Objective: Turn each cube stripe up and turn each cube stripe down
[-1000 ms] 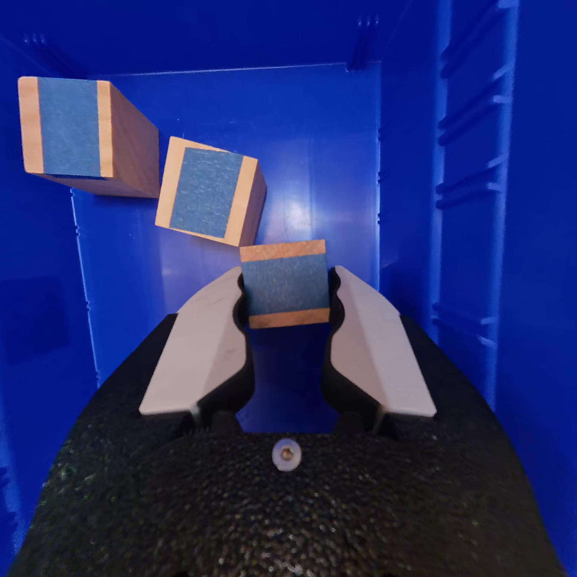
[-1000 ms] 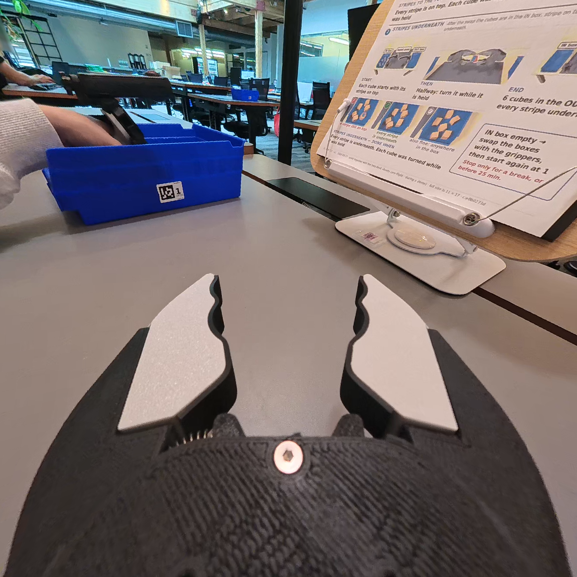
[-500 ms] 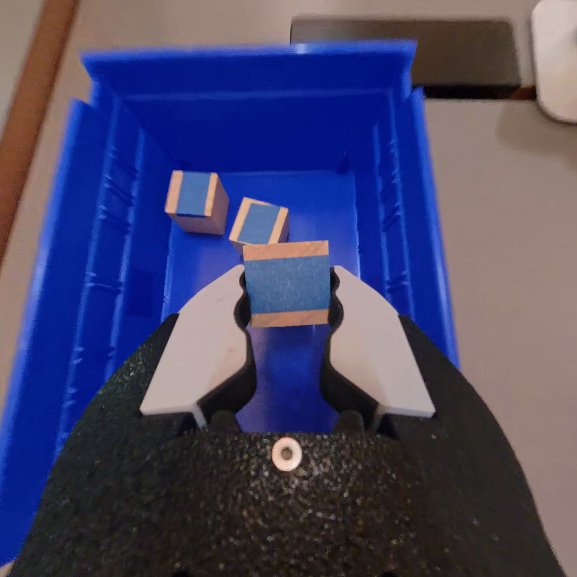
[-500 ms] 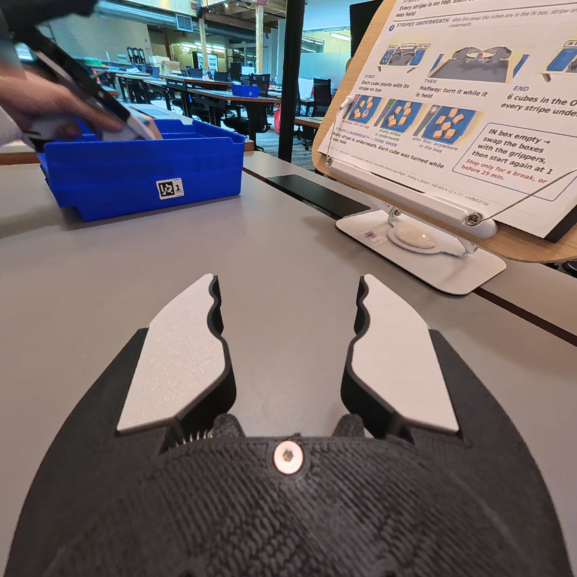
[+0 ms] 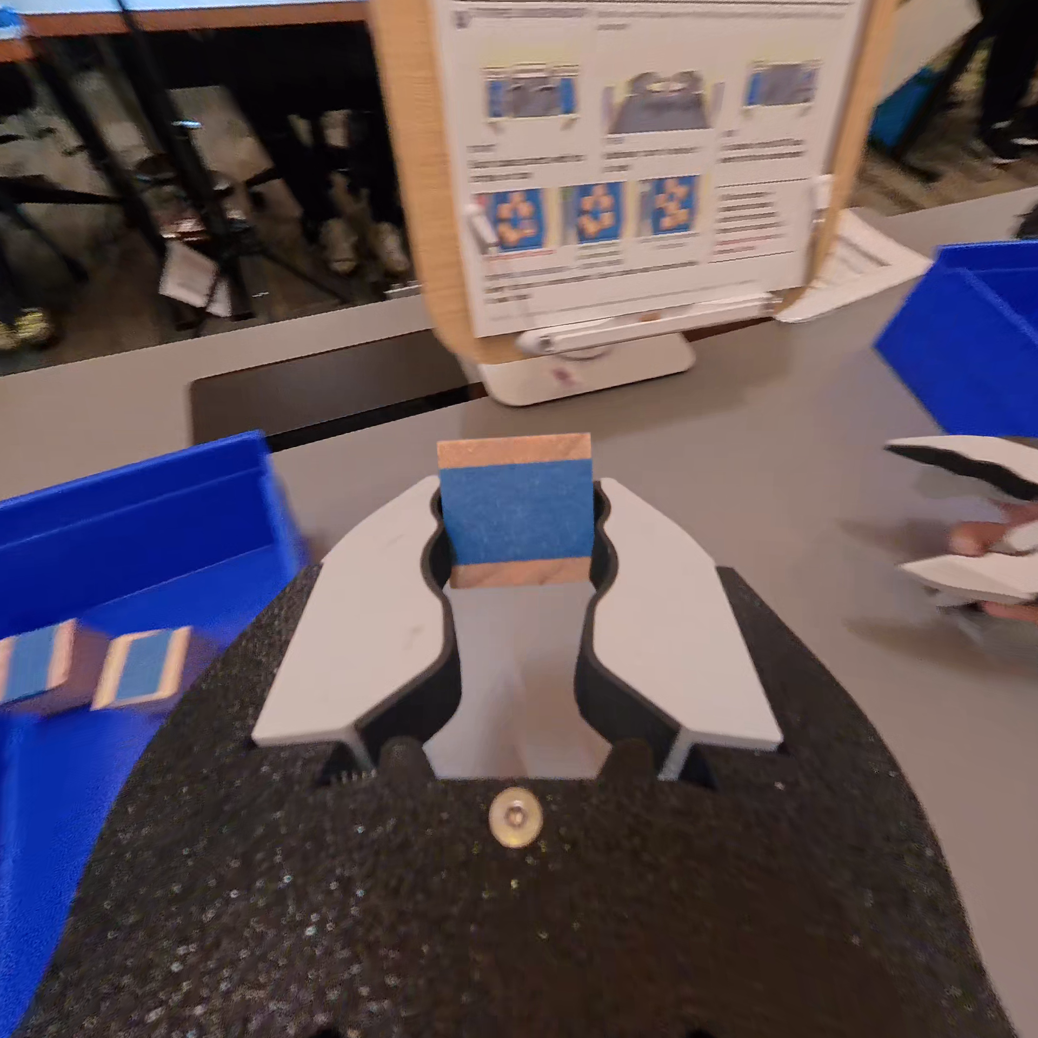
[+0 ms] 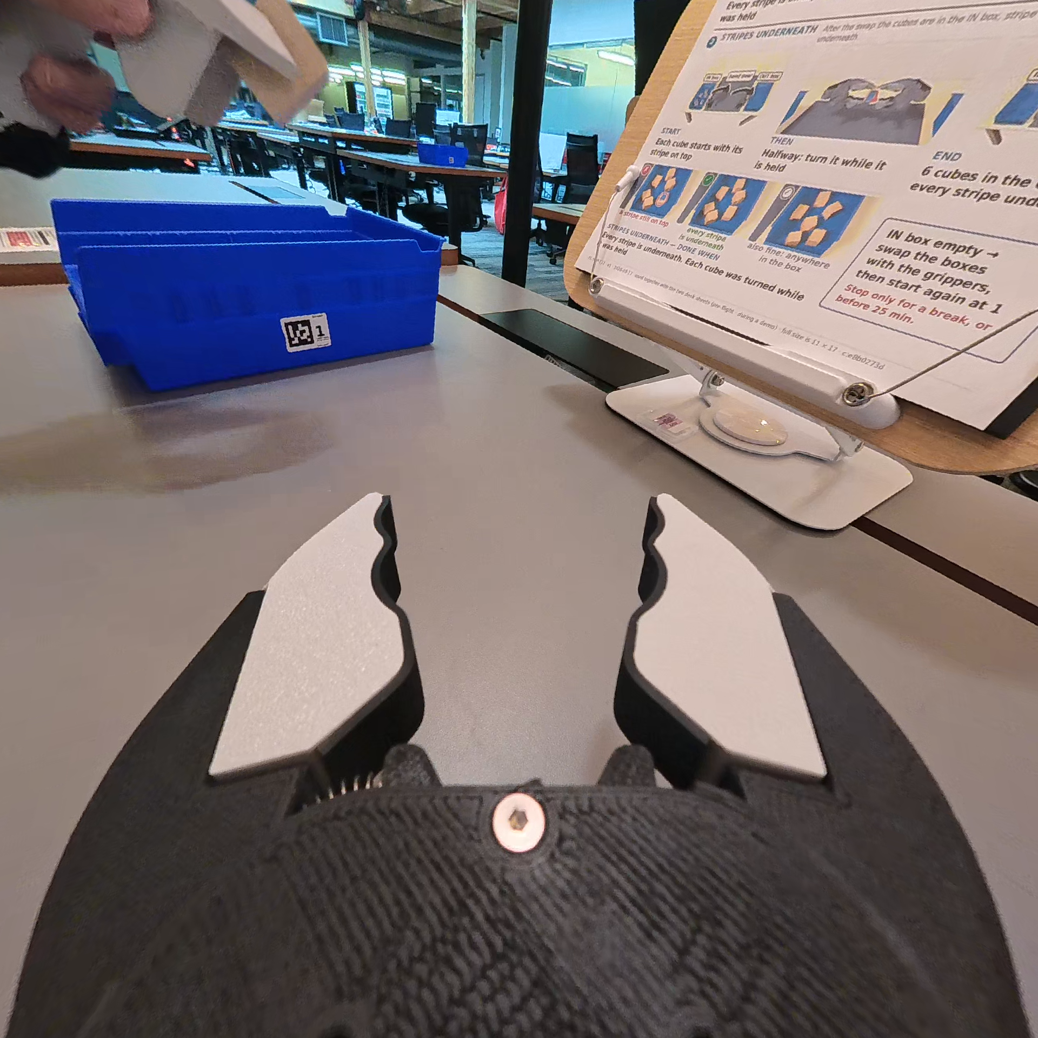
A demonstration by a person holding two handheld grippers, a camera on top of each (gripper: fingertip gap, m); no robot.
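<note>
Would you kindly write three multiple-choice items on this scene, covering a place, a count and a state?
1. Where is the held cube?
A. in the left gripper, above the table
B. inside a bin
C. on the stand

2. How many cubes lie in the left bin?
A. none
B. two
C. six

3. The right gripper is:
A. shut on a cube
B. open, holding nothing
C. shut, holding nothing

Answers: 1 A, the fingers clamp its sides over grey tabletop; 2 B, two striped cubes show there; 3 B, only table shows between its spread fingers.
</note>
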